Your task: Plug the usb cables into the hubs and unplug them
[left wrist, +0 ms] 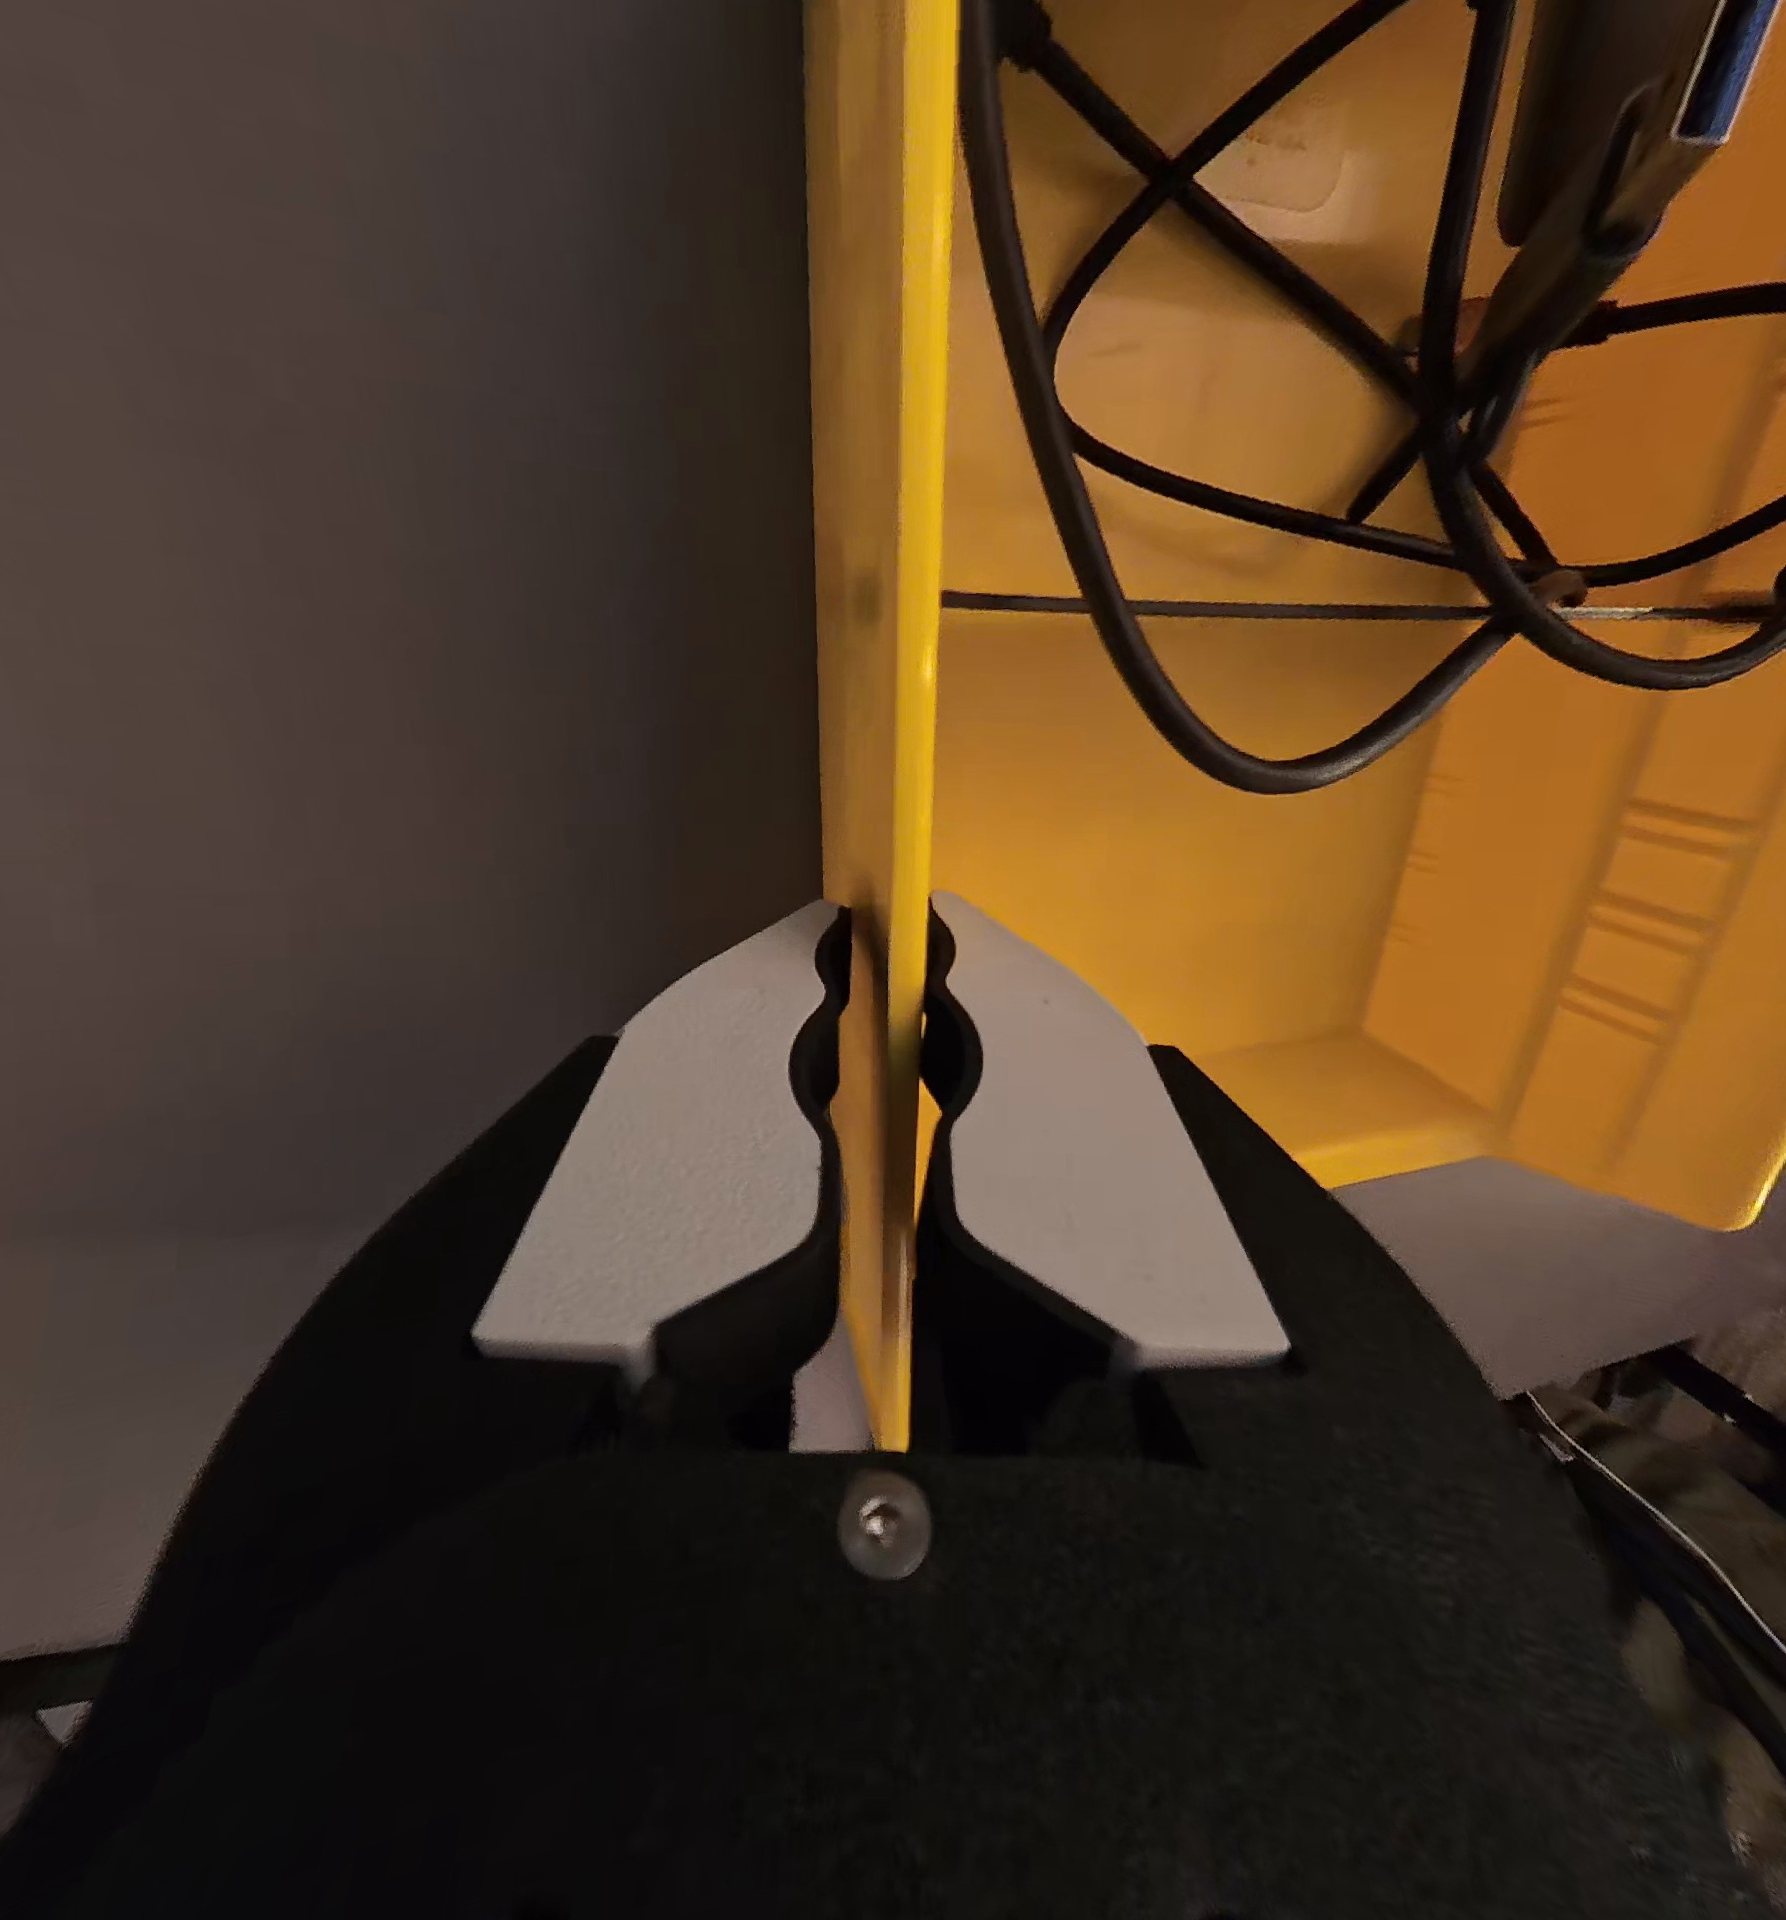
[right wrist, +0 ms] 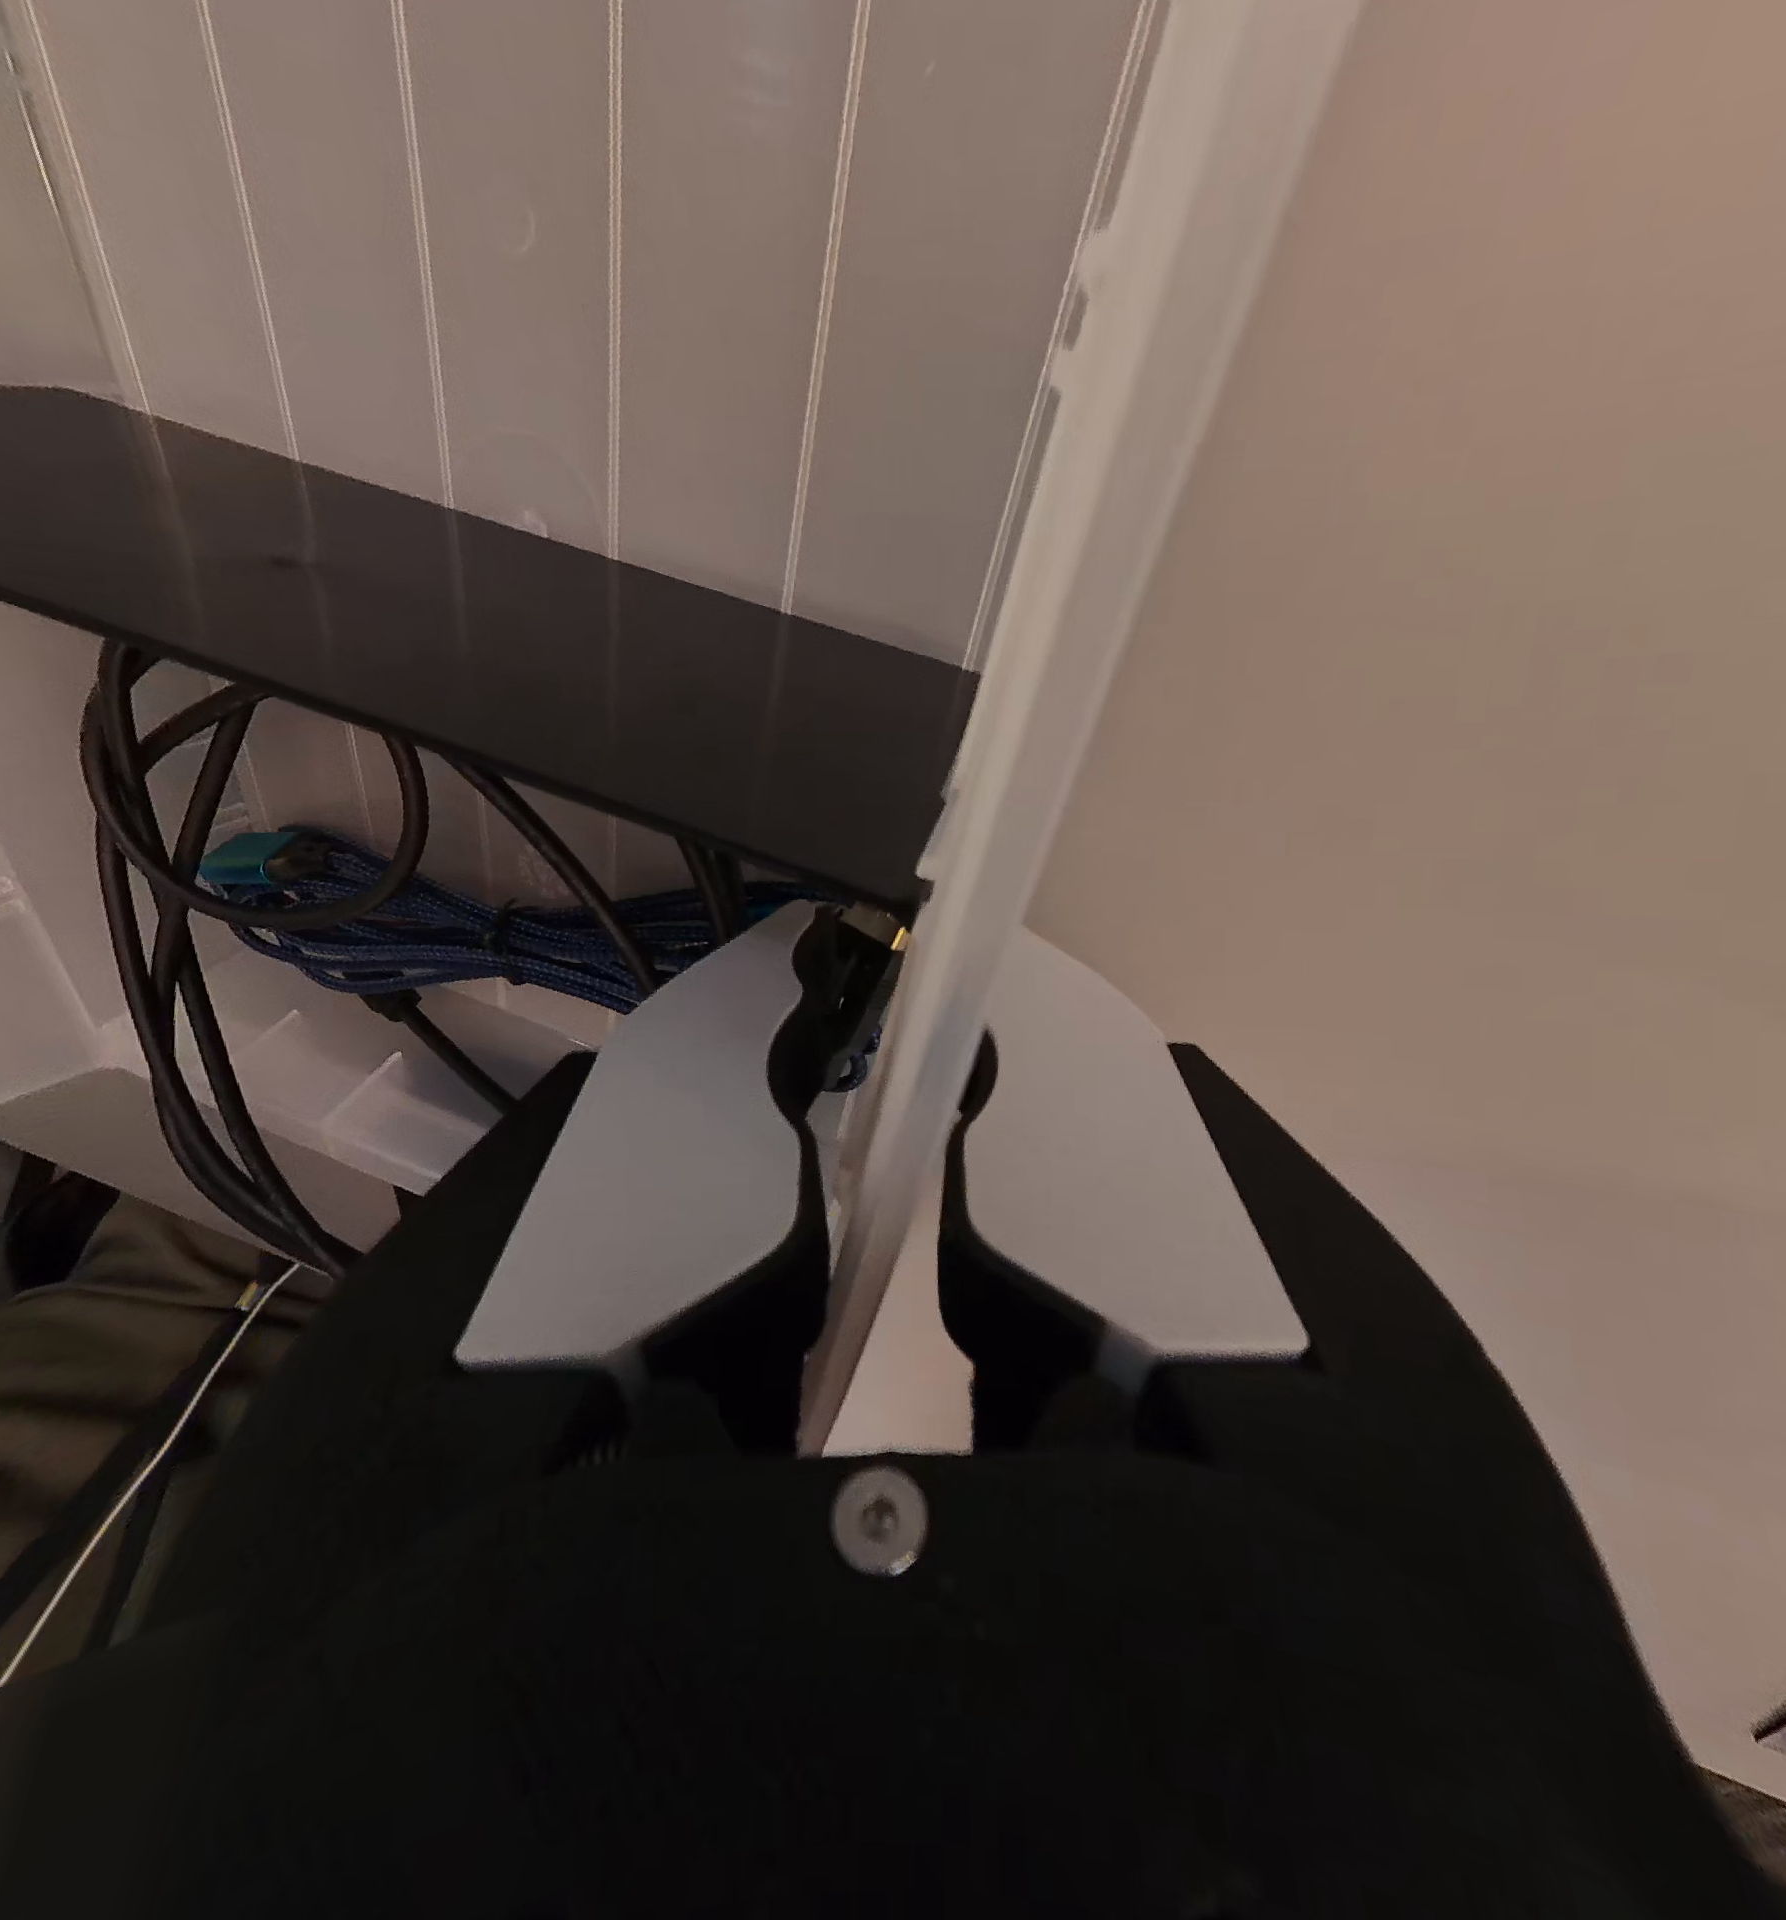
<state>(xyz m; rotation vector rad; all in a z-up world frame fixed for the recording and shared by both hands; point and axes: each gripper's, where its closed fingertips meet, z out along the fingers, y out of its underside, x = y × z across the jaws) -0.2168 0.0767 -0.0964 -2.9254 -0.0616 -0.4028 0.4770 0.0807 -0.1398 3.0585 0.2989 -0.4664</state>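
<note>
Grey tabletop (left wrist: 349,727) fills the left half of the left wrist view, dull and evenly lit, with a corner of dim floor clutter at the lower right. On it stands a yellow bin (left wrist: 1336,935), and the left gripper (left wrist: 889,925) is closed on the bin's side wall, one pale finger (left wrist: 702,1122) outside and the other inside, both pressed against the plastic. Inside the bin lies a loose tangle of black cables (left wrist: 1128,582); at the top right a dark plug with a blue tip (left wrist: 1637,135) hangs, partly blurred.

From the right wrist view the surface is a pale, warm-toned tabletop (right wrist: 1491,831) stretching off to the right. A clear plastic bin (right wrist: 556,312) with ribbed walls sits on it, and the right gripper (right wrist: 899,956) is clamped on that bin's edge wall, narrow, a finger on each side. Through the clear wall show a flat black panel (right wrist: 401,582), coiled black leads (right wrist: 162,935) and a bundled blue braided cable (right wrist: 473,935). Whether a hub is among them I cannot tell.
</note>
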